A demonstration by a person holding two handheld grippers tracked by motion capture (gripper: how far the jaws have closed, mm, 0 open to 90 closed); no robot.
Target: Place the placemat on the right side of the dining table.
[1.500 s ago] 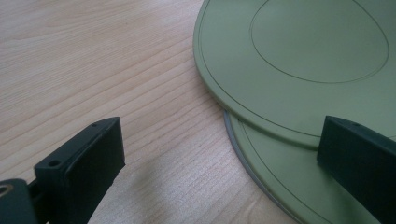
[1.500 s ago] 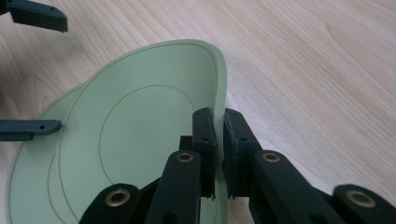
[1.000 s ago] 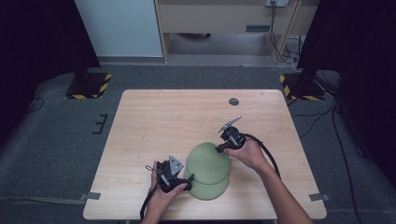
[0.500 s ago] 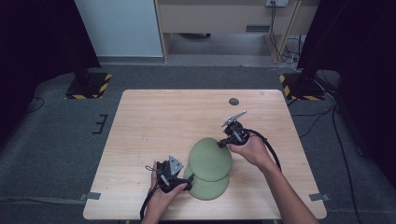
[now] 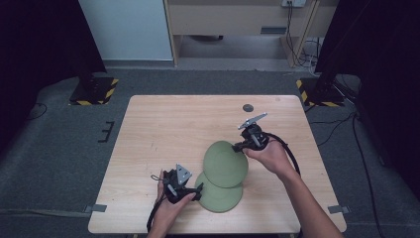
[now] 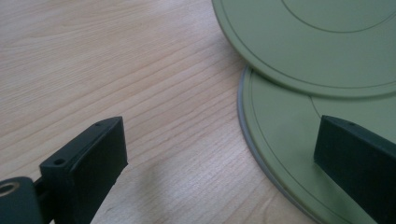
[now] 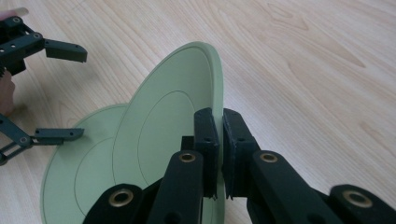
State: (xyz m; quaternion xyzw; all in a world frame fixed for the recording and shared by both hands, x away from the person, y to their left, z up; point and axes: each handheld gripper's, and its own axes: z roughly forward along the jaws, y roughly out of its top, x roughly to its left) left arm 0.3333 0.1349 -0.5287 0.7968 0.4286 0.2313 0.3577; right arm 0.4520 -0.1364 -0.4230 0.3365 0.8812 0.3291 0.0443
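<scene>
Two flat green plates overlap near the table's front edge. My right gripper (image 5: 239,147) (image 7: 219,126) is shut on the right rim of the upper plate (image 5: 225,163) (image 7: 159,130) (image 6: 327,42), holding that side raised and tilted. The lower plate (image 5: 220,196) (image 7: 79,172) (image 6: 289,135) lies flat on the table. At its left edge my left gripper (image 5: 195,191) (image 6: 219,154) stands open. One of its jaws is over the lower plate, the other over bare wood, and neither pad presses on anything. The right gripper view also has the left gripper (image 7: 70,93) at its far left.
The wooden table (image 5: 163,124) has a small dark round disc (image 5: 247,107) near its back edge. Grey floor surrounds the table, with black stand bases (image 5: 94,89) at the back corners. Bare wood stretches behind and to the left of the plates.
My right gripper has risen and shifted back with the upper plate's rim, tilting that plate more steeply. The left gripper and the lower plate have stayed put.
</scene>
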